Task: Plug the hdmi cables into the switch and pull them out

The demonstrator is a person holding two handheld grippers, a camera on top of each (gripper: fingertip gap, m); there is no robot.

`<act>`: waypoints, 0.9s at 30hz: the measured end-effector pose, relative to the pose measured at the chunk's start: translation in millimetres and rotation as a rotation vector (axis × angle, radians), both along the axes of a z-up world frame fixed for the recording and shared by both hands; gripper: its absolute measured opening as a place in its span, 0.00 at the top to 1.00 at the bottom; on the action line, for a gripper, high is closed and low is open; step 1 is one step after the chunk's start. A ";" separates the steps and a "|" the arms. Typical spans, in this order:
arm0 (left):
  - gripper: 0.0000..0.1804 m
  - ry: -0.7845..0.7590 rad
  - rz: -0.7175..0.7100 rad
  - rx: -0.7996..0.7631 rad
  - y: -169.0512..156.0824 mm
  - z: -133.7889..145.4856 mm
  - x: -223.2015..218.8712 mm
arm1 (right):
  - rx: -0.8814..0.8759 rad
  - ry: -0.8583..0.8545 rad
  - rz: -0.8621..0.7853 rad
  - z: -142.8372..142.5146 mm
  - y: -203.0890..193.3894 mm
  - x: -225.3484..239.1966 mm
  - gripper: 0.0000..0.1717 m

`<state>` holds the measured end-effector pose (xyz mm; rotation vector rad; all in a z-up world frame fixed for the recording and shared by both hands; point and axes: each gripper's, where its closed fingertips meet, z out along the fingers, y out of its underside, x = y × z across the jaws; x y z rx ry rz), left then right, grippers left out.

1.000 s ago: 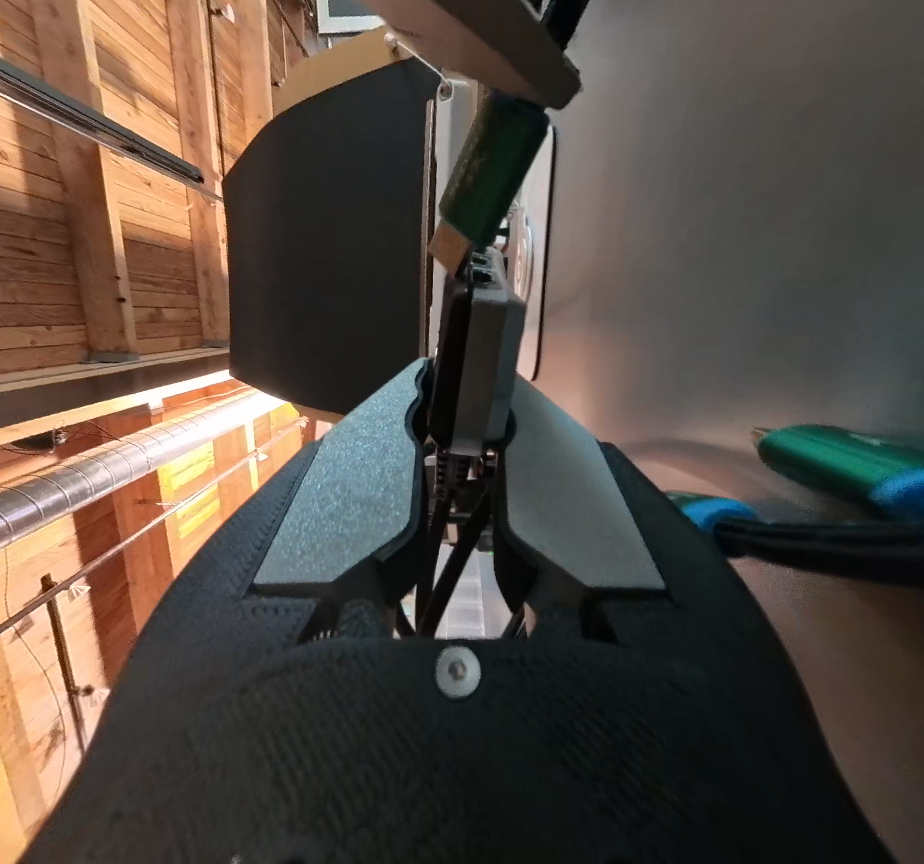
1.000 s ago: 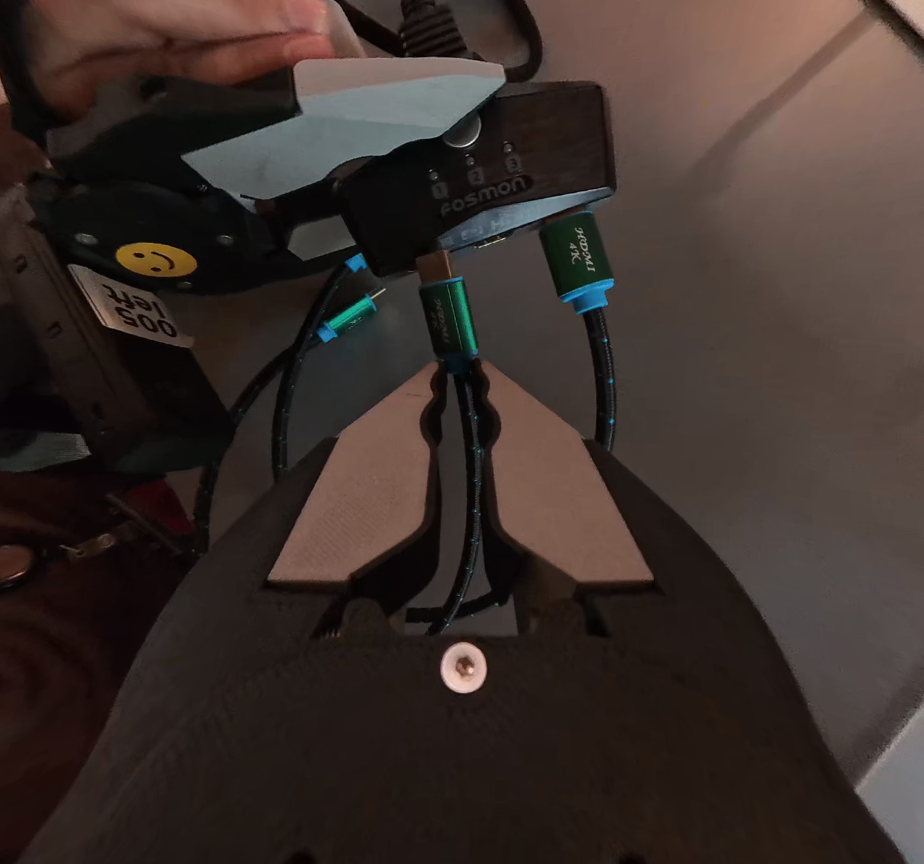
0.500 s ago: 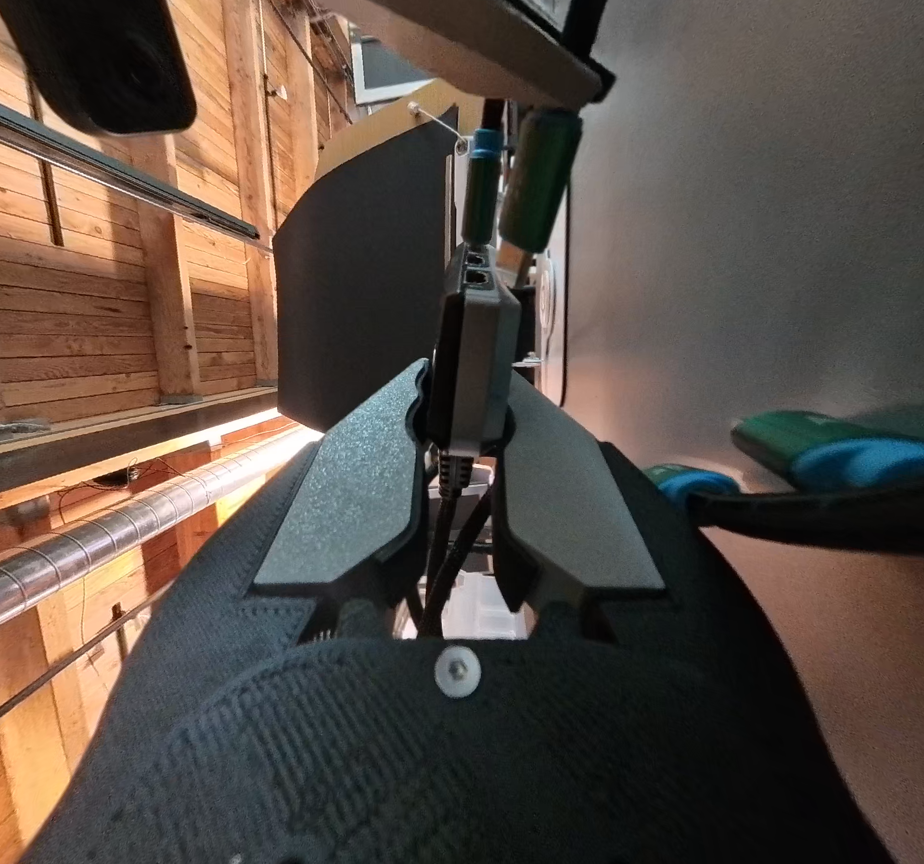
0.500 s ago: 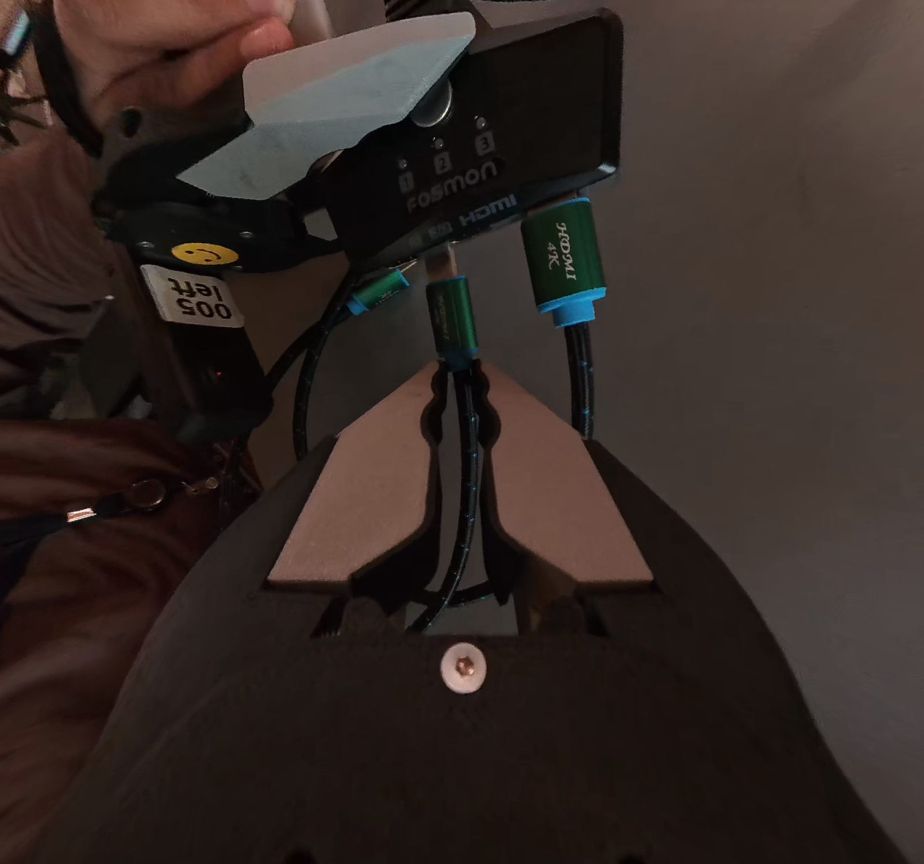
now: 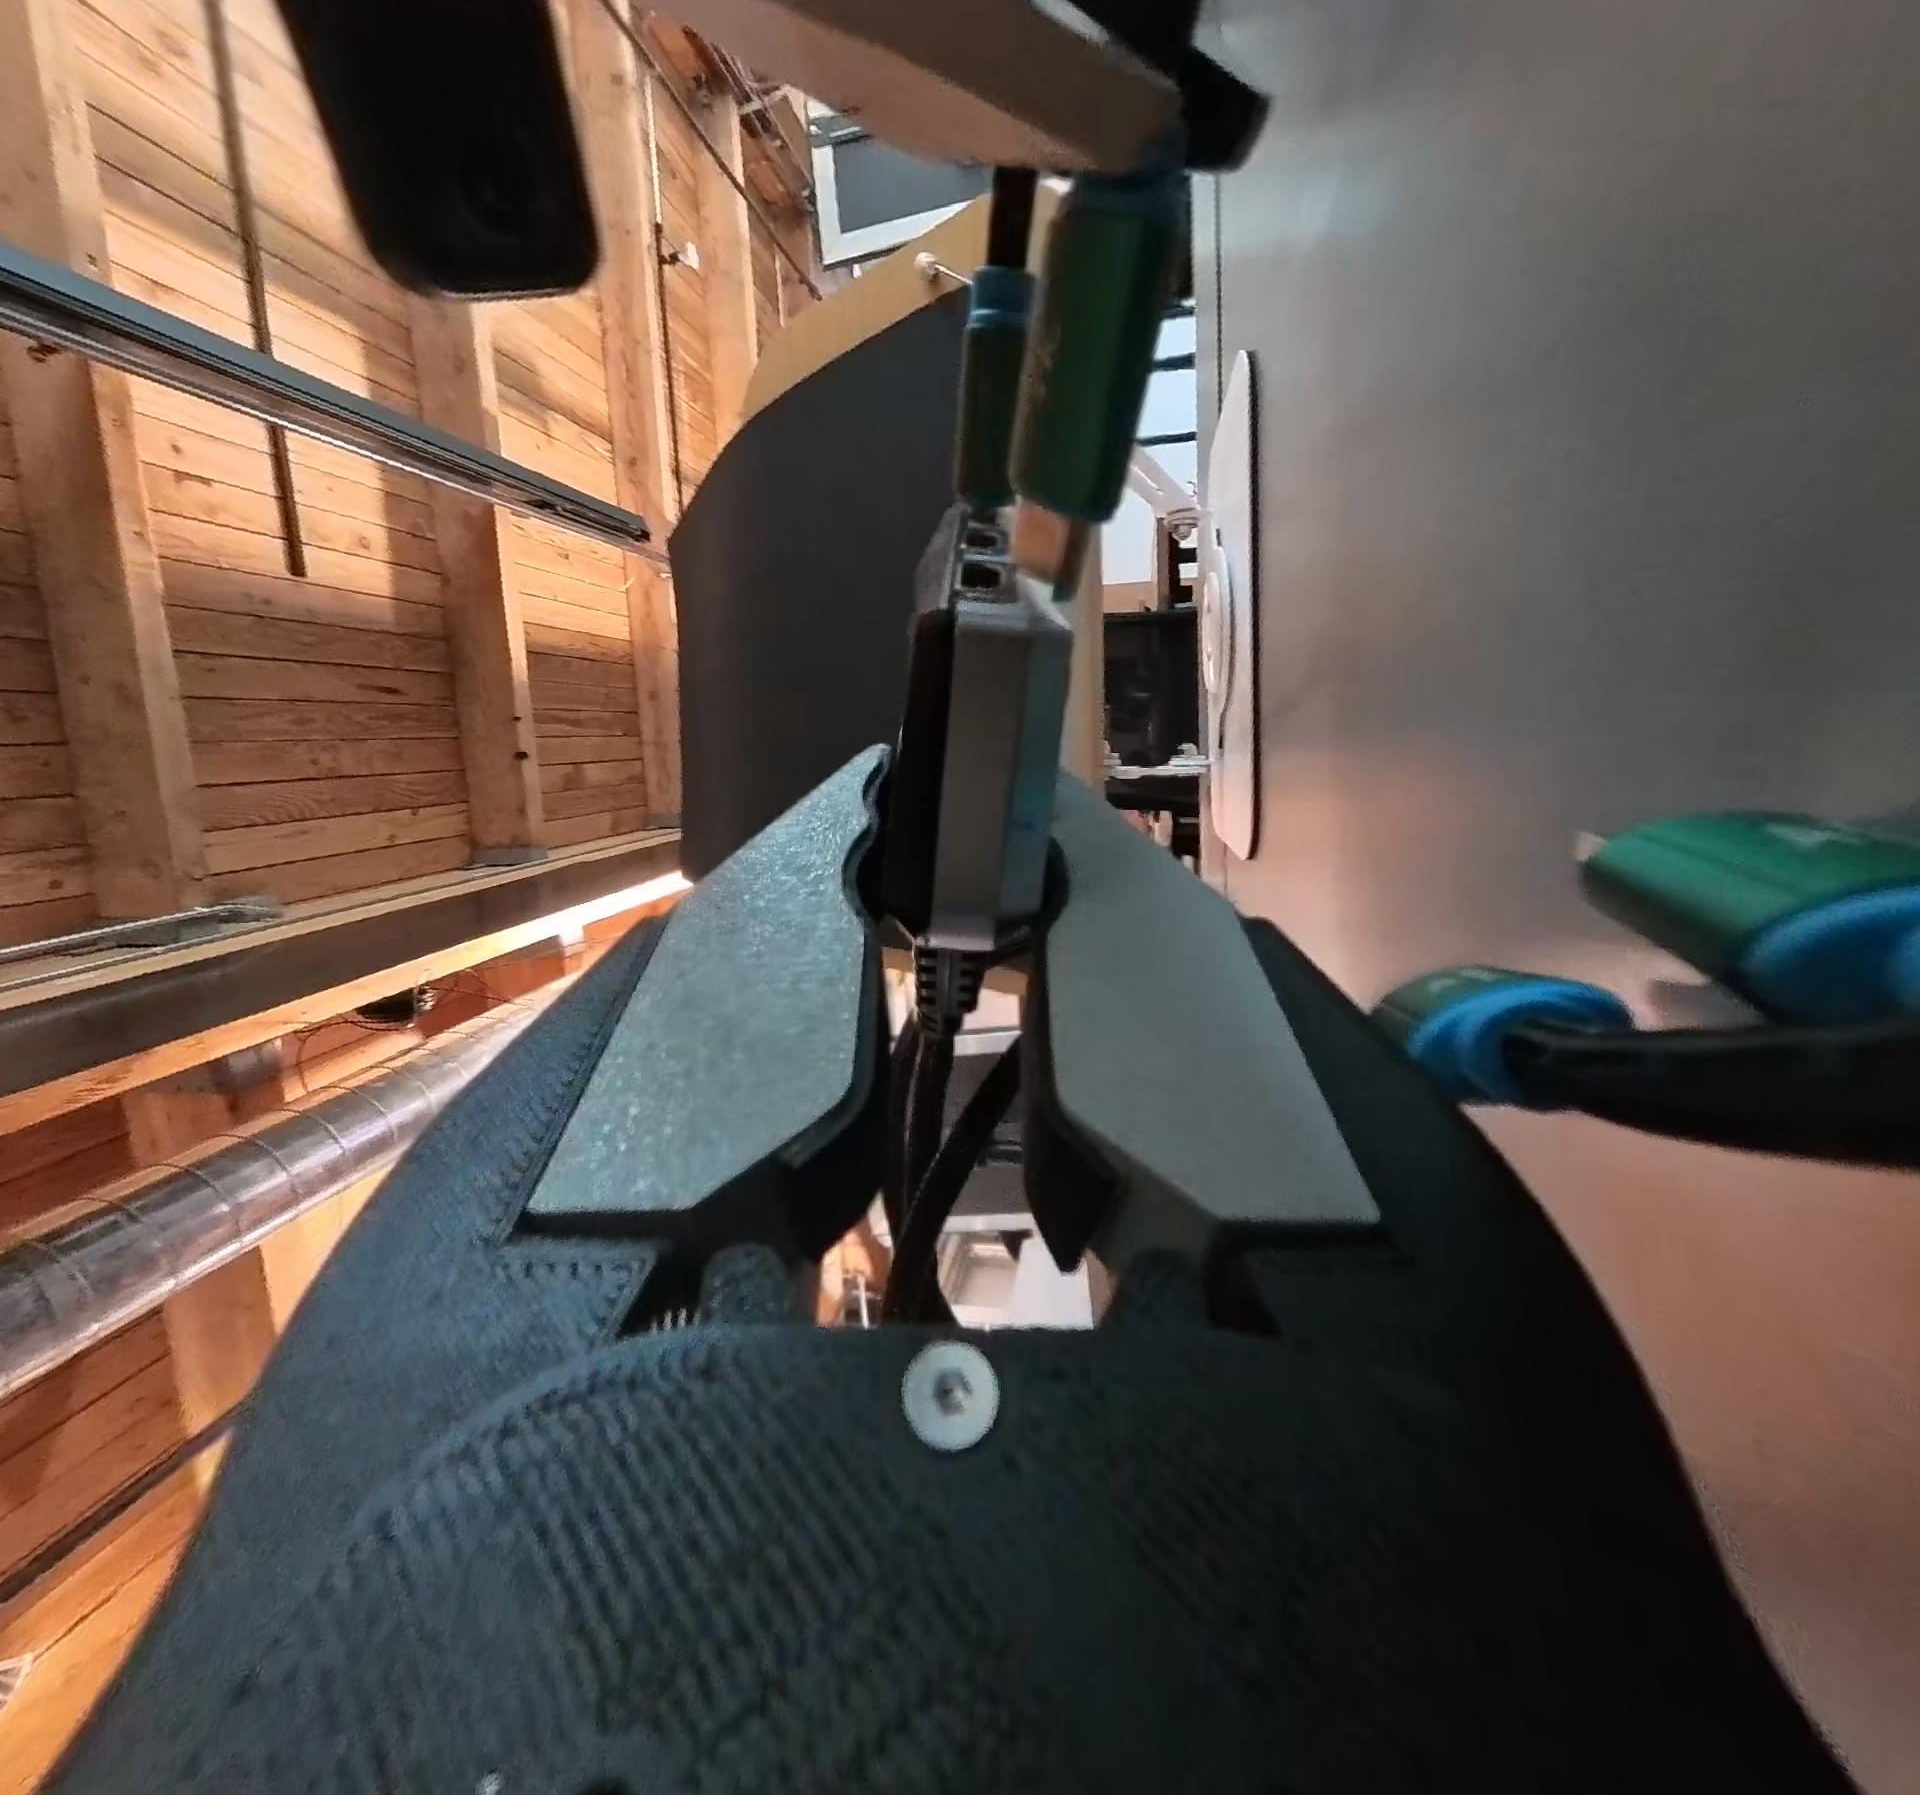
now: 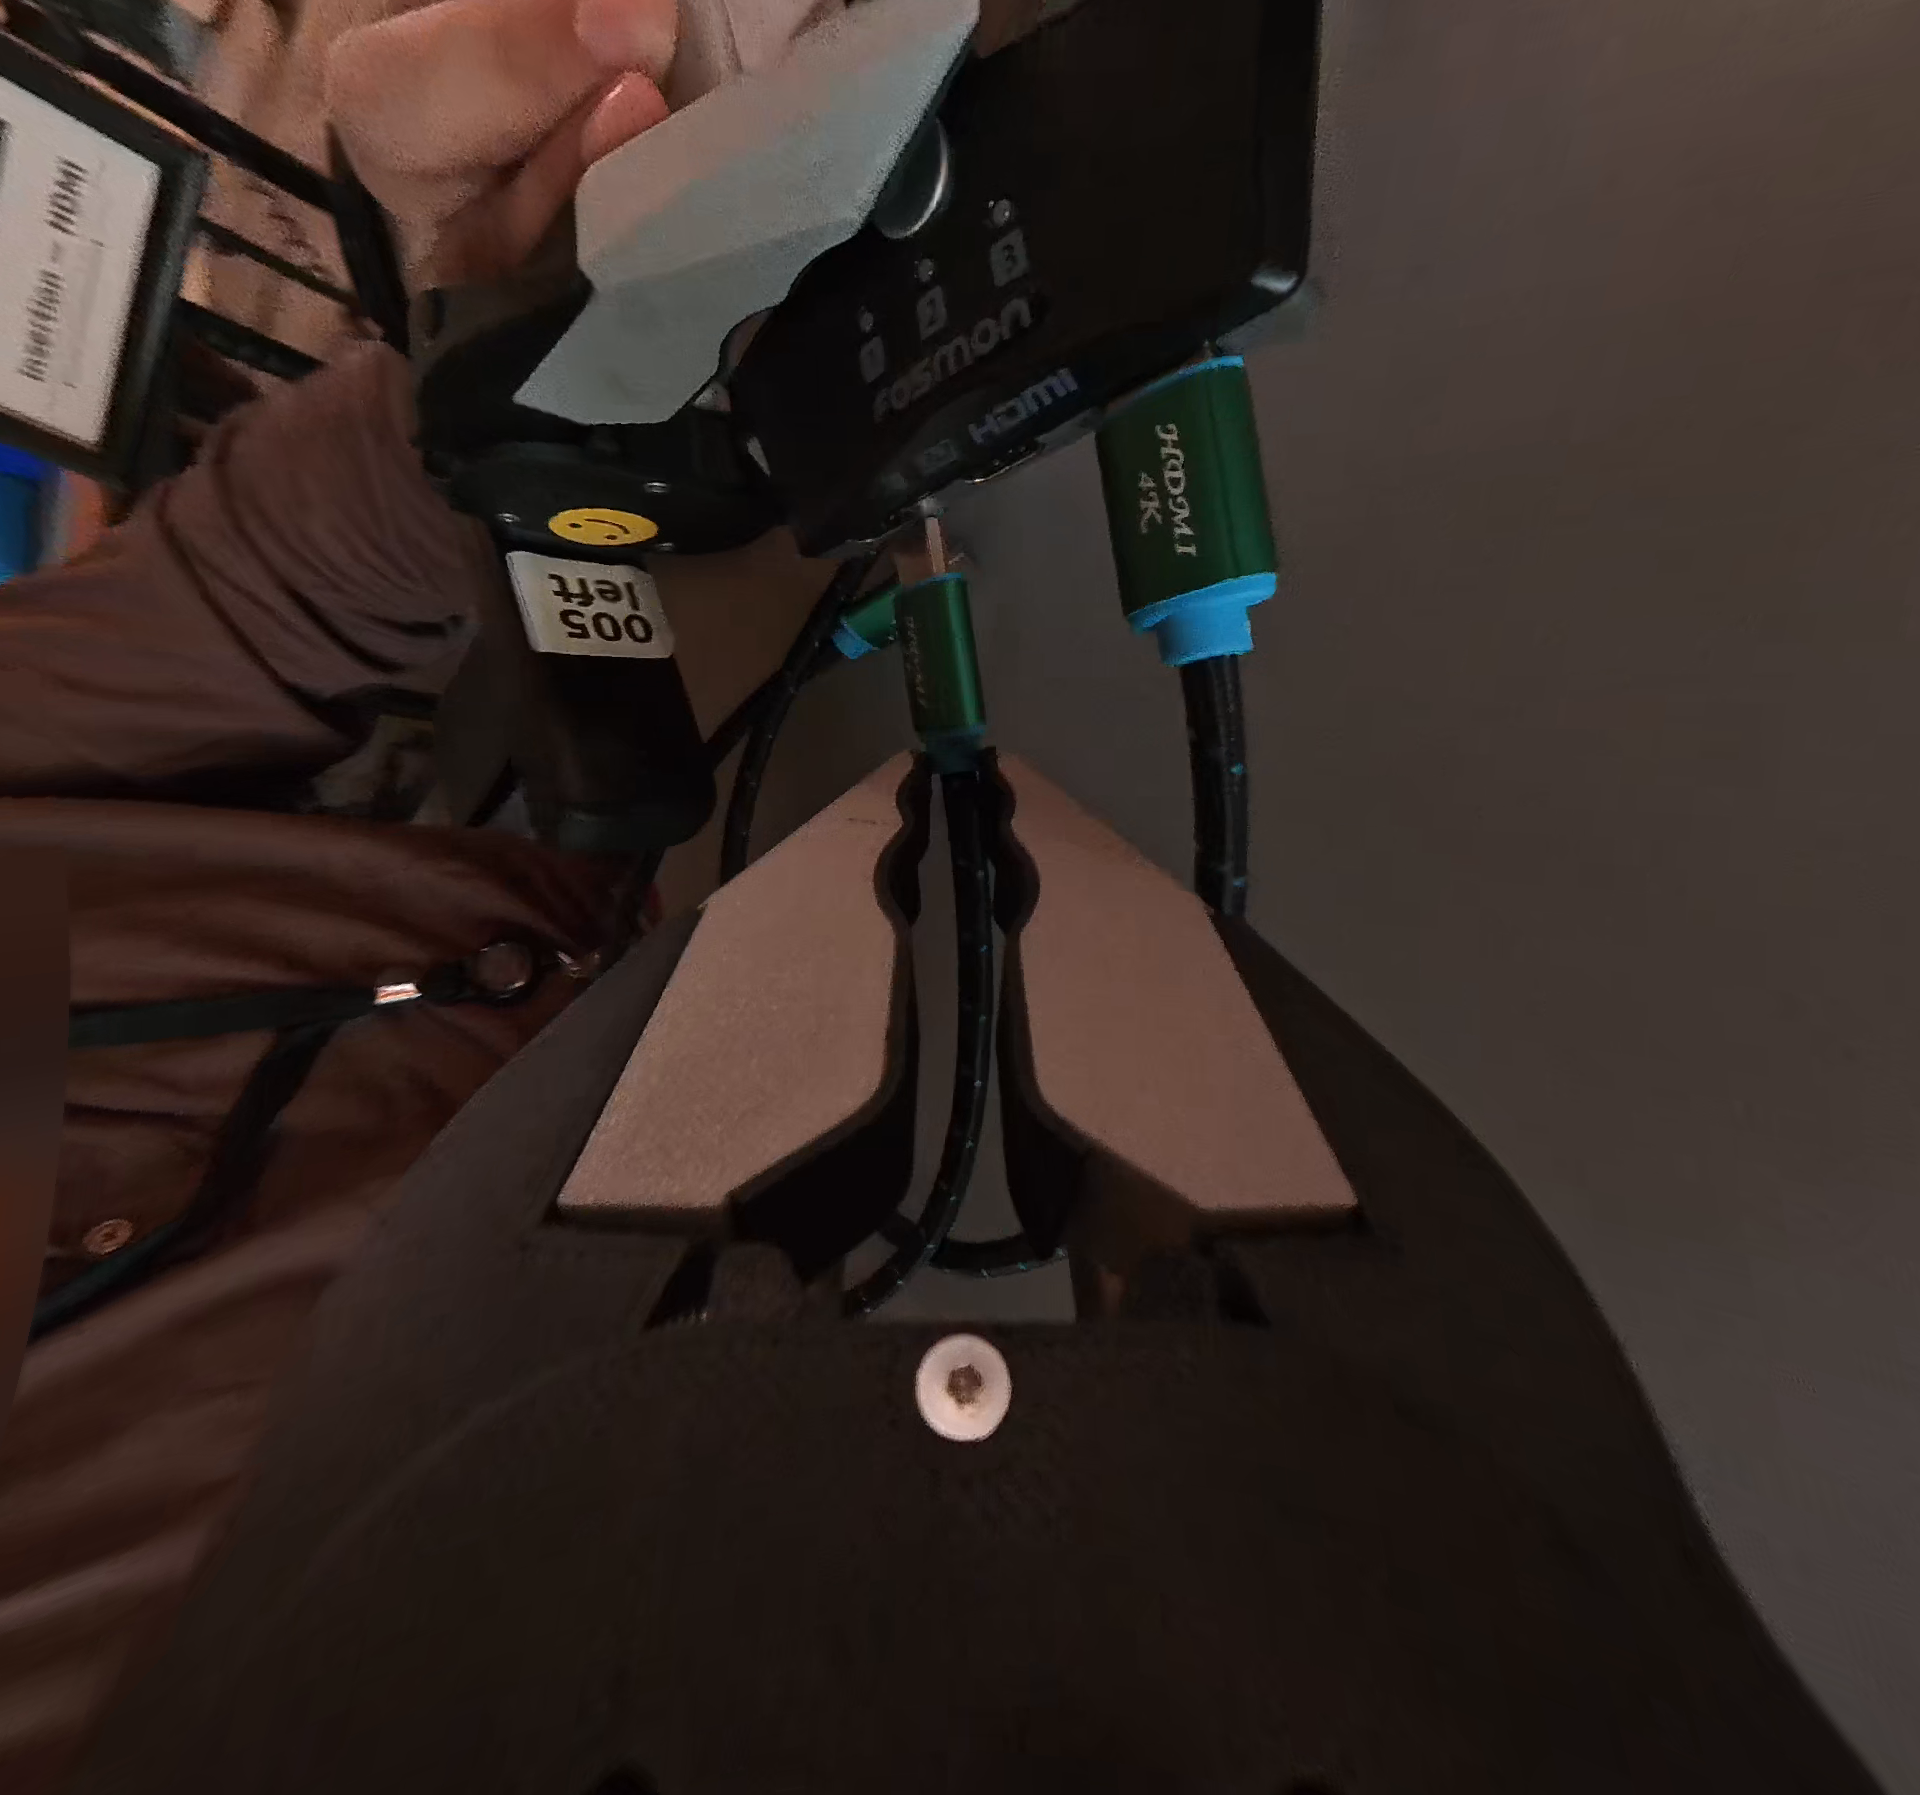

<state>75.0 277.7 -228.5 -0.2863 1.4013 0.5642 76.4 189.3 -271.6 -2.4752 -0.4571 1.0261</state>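
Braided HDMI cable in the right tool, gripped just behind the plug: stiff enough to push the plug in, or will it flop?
Probably marginal. The cable looks thick and braided, and the green plug juts straight from the right tool, so likely fairly stiff there. The plug is free beyond the fingertips, so it may pivot sideways against the switch. Behind the tool the cable curves, so it still bends.

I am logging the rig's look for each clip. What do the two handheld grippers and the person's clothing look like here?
Both grippers have black textured plastic bodies, a pale screw head at the centre and flat, wedge-shaped grey pads with scalloped inner edges. The left gripper also carries a round yellow smiley sticker and a white label. The right gripper looks the same. The person wears a brown sleeve.
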 end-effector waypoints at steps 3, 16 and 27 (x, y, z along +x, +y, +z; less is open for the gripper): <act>0.88 0.002 -0.005 0.015 -0.1 0.3 -1.2 | -0.017 0.110 0.032 2.6 -4.4 -6.5 0.97; 0.88 0.015 -0.009 0.025 -2.9 -3.1 0.1 | -0.023 0.266 -0.010 7.2 -3.8 -0.2 0.97; 0.88 0.023 0.006 0.062 -5.3 -3.5 -0.8 | -0.065 0.314 -0.037 1.8 -4.1 -2.0 0.97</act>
